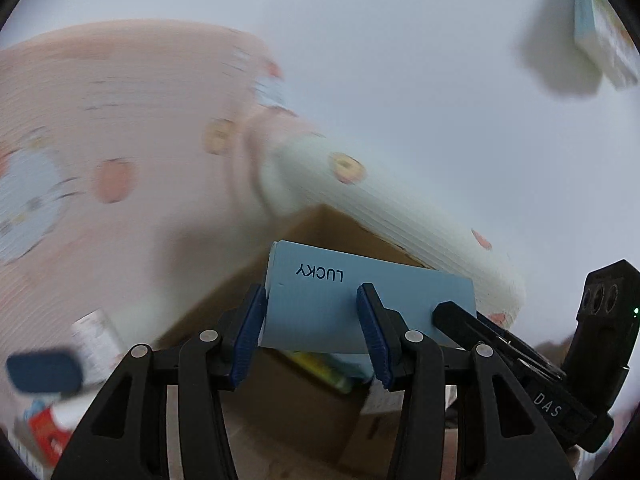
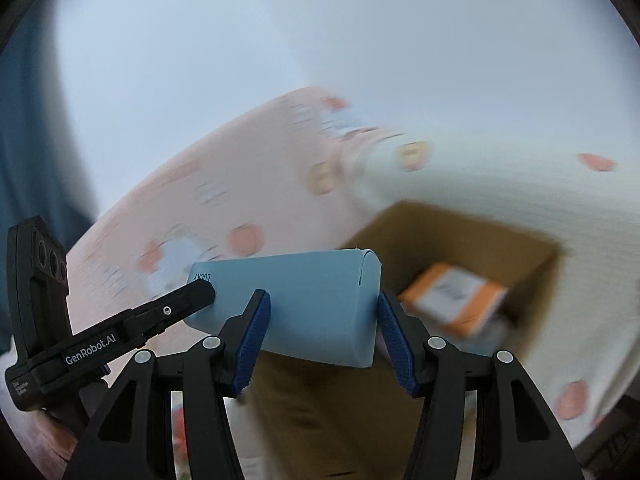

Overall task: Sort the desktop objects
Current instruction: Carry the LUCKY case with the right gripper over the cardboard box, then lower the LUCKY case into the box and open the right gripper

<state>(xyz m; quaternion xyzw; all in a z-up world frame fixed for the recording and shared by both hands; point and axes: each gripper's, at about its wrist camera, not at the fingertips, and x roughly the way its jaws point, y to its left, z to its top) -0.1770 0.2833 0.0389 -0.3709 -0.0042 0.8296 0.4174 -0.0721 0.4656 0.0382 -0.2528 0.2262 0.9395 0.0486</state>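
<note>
Blurred pink-and-cream patterned cloth (image 1: 120, 128) fills the background under a pale wall. Light blue "LUCKY" box (image 1: 320, 308) is held between both grippers: left gripper (image 1: 312, 332) fingers clamp one end, right gripper (image 2: 324, 340) fingers clamp the other. Box sits above an open cardboard carton (image 2: 520, 248) containing an orange packet (image 2: 456, 300).

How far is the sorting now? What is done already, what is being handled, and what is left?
Done: an orange box lies inside the cardboard box. In hand: the left gripper and right gripper both clamp the light blue LUCKY box, held above the carton and not yet put in. Left: blurred items, including a red packet, lie at the left wrist view's lower left edge.
</note>
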